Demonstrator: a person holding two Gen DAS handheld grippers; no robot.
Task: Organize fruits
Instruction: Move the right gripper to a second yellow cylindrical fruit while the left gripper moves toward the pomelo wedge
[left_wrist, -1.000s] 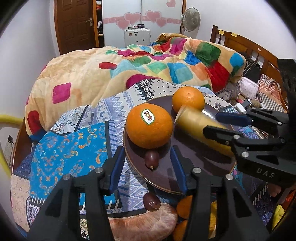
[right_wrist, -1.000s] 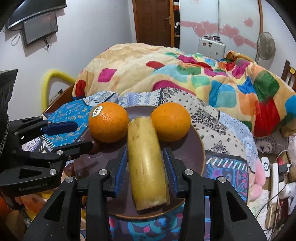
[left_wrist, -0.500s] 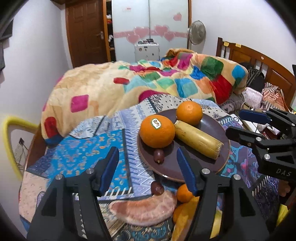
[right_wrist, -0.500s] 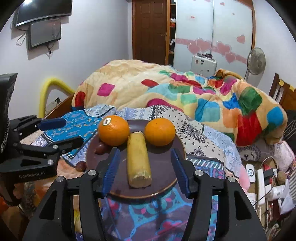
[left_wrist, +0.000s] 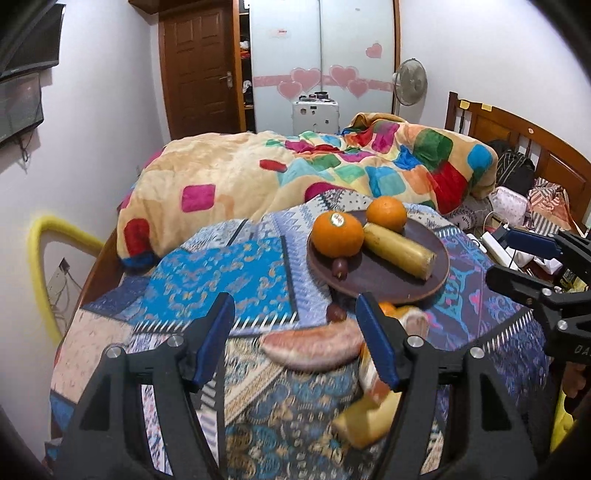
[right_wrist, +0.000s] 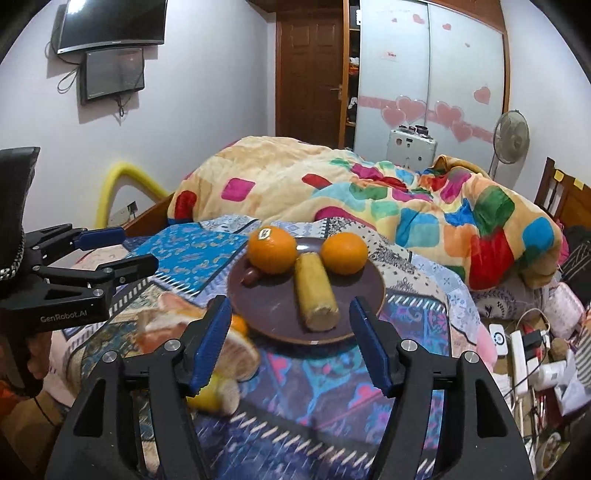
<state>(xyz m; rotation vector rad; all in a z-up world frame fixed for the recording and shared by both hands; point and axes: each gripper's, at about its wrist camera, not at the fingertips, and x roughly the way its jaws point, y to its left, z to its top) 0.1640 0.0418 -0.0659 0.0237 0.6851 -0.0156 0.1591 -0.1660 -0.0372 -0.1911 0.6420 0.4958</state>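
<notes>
While both tools (left_wrist: 295, 334) (right_wrist: 290, 338) gape wide and empty, the plate (right_wrist: 273, 314) lies beyond them.

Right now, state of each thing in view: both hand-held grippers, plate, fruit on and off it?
Left hand-held gripper: open, empty.
Right hand-held gripper: open, empty.
Round dark brown plate: flat on the patterned cloth, holding fruit.
Stickered orange: on plate.
Plain orange: on plate.
Yellow cut banana piece: lying on plate.
Small dark red fruit: on plate.
Pink curved slice: off plate, on cloth.
</notes>
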